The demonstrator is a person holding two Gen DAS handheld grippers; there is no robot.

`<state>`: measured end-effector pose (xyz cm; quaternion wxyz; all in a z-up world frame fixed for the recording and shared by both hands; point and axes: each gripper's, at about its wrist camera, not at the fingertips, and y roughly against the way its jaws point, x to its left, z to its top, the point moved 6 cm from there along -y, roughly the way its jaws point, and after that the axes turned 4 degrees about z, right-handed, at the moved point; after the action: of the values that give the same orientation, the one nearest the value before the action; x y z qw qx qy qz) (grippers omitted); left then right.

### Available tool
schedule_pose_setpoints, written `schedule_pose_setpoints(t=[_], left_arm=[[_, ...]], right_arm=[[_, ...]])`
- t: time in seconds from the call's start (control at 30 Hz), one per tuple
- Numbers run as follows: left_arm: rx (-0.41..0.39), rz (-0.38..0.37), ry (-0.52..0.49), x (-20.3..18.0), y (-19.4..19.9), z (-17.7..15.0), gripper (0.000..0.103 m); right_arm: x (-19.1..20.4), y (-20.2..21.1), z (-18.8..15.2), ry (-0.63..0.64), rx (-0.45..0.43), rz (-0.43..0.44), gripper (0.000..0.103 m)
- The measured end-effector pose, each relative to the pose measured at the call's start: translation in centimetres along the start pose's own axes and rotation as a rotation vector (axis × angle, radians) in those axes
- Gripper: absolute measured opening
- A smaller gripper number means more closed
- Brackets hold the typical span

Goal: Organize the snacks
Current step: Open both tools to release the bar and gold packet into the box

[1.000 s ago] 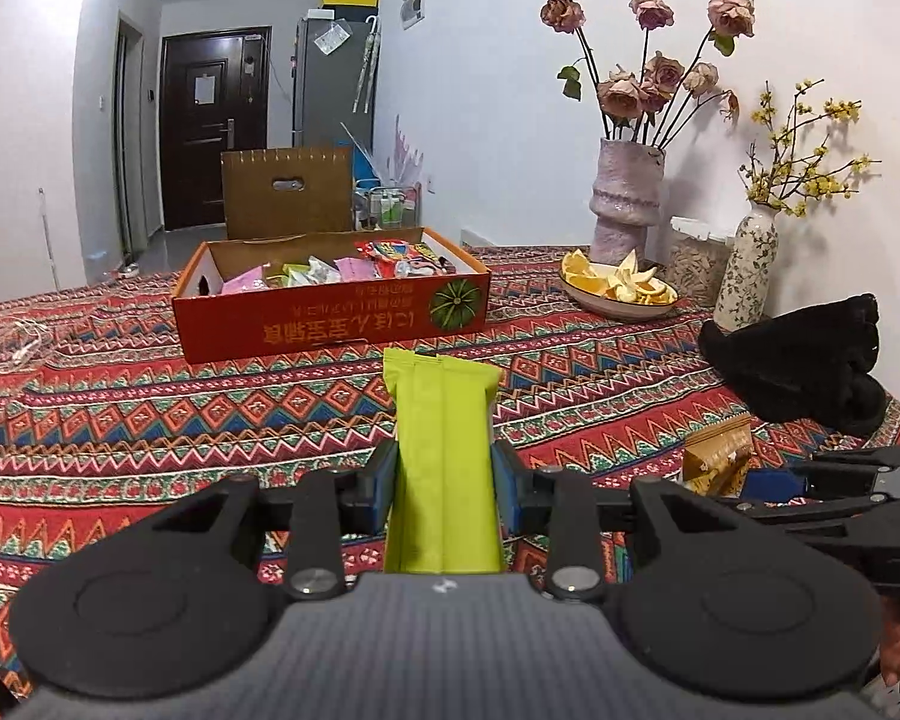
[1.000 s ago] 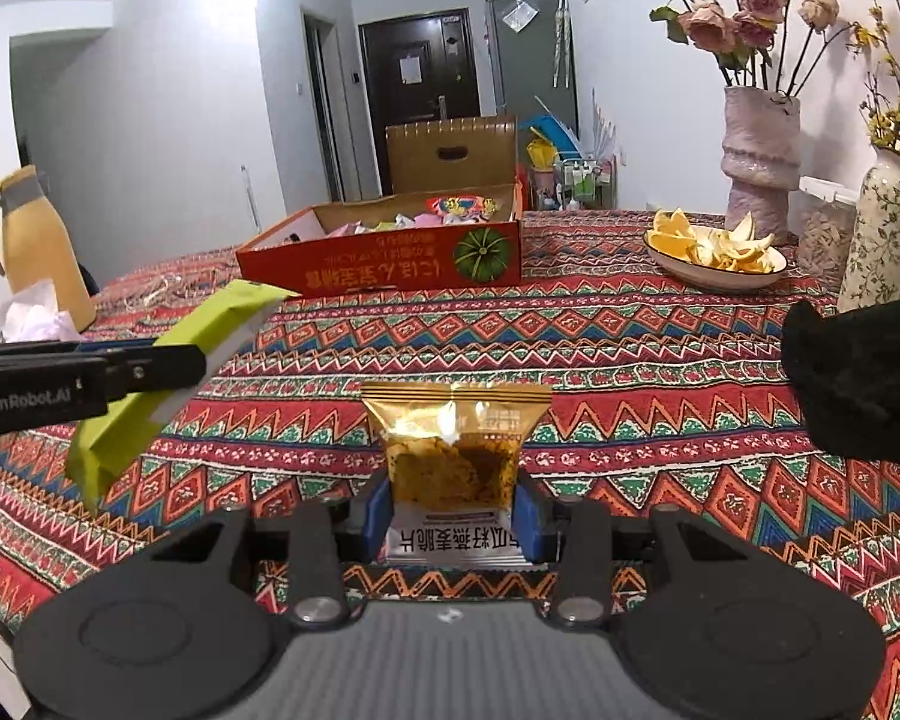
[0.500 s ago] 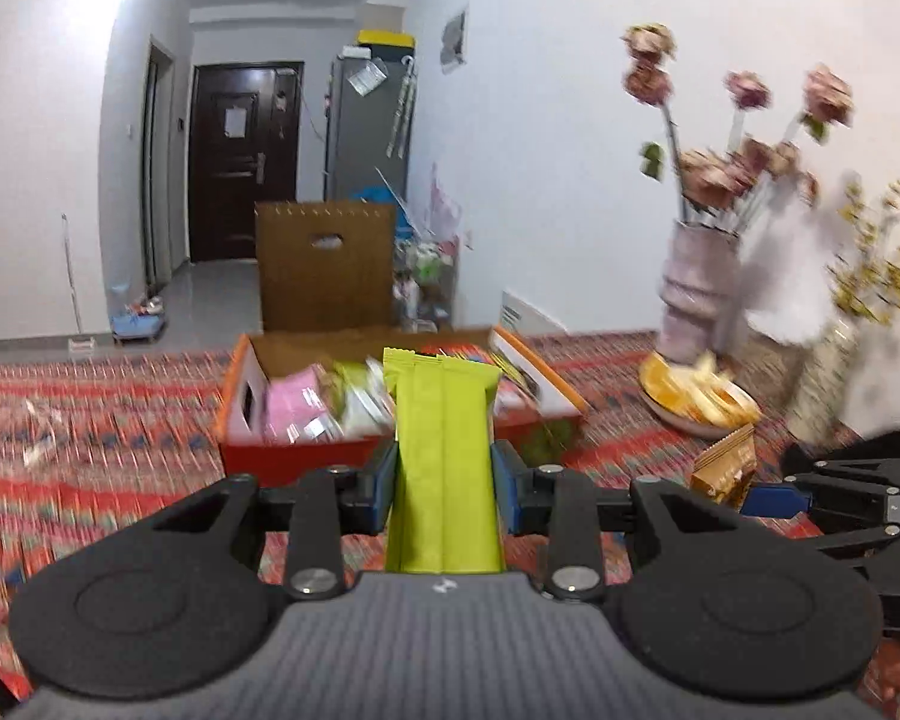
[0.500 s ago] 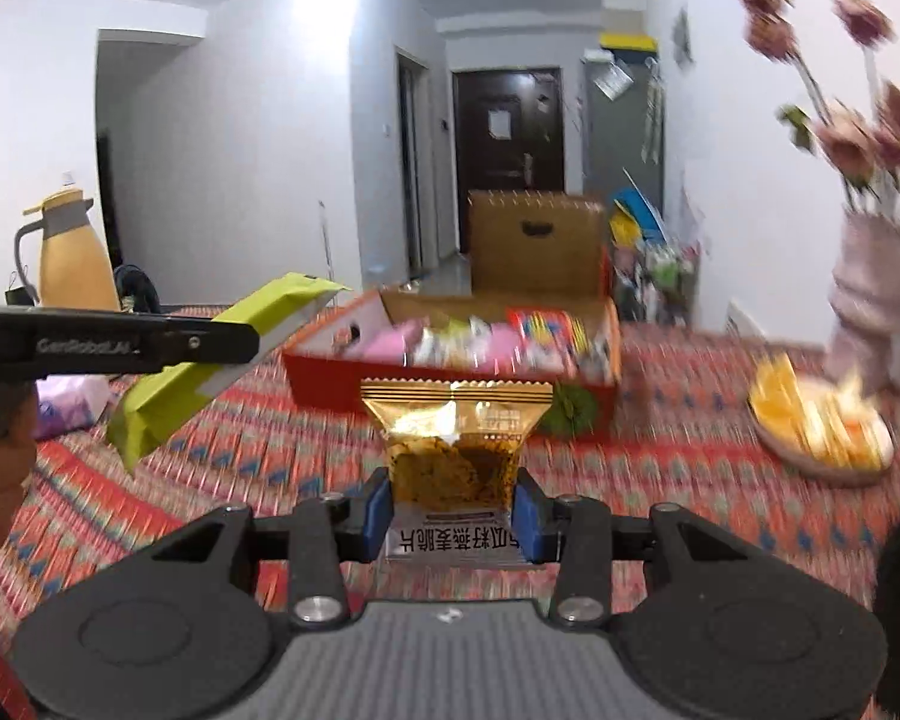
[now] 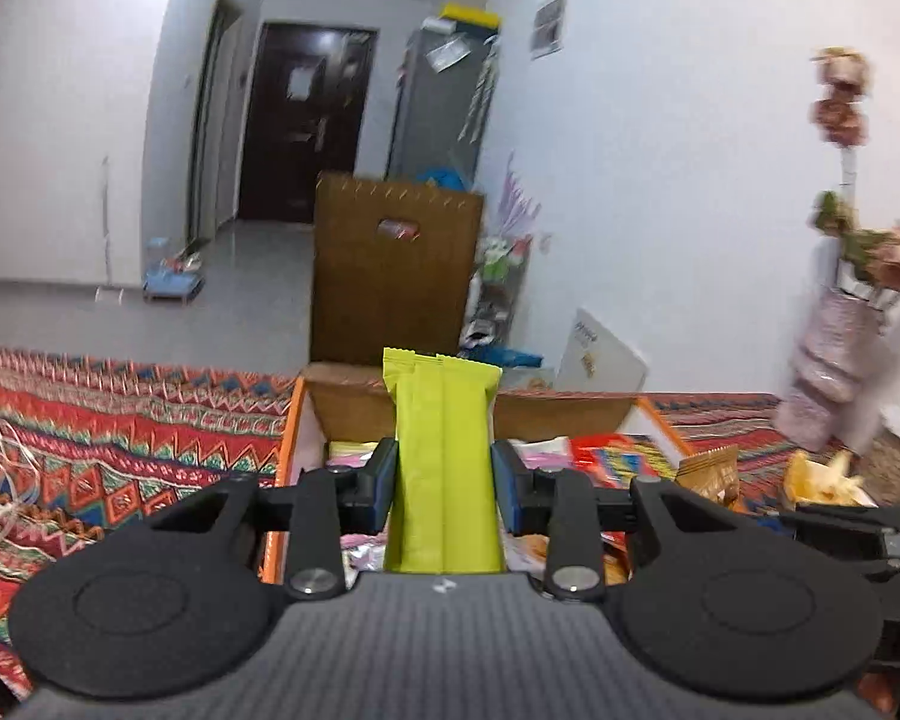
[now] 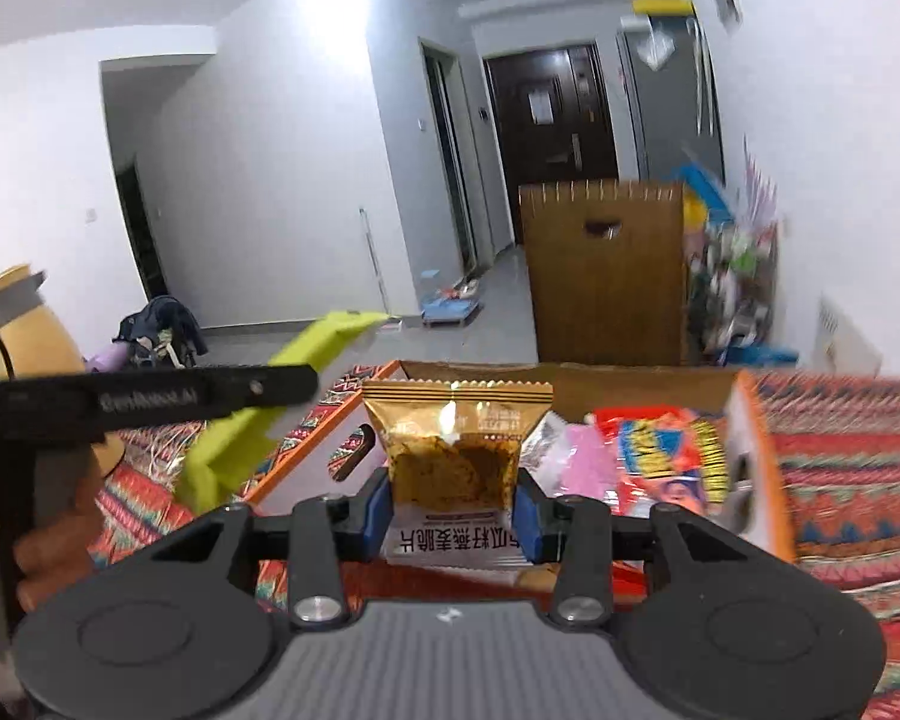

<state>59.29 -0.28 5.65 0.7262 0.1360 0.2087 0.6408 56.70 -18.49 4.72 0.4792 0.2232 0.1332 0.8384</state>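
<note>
Your left gripper clamps the green bar and your right gripper clamps the gold packet, both held above the snack box on the worktop.

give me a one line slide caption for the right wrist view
Right gripper holds a gold snack packet at the open orange snack box, while the left gripper brings a green bar alongside.

Patterned tablecloth; brown cardboard box on floor; dark door.
</note>
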Motion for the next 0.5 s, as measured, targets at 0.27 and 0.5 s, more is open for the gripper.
schedule_pose_setpoints(t=[0.27,0.5], left_arm=[[0.114,0.036,0.001,1.6,-7.5,-2.5,0.034],[0.136,0.043,-0.019,1.5,-8.1,-4.0,0.057]], right_arm=[[-2.4,-8.8,-1.6,-0.093,0.153,-0.021,0.042],[-1.3,-10.5,-3.7,-0.1,0.192,-0.014,0.088]])
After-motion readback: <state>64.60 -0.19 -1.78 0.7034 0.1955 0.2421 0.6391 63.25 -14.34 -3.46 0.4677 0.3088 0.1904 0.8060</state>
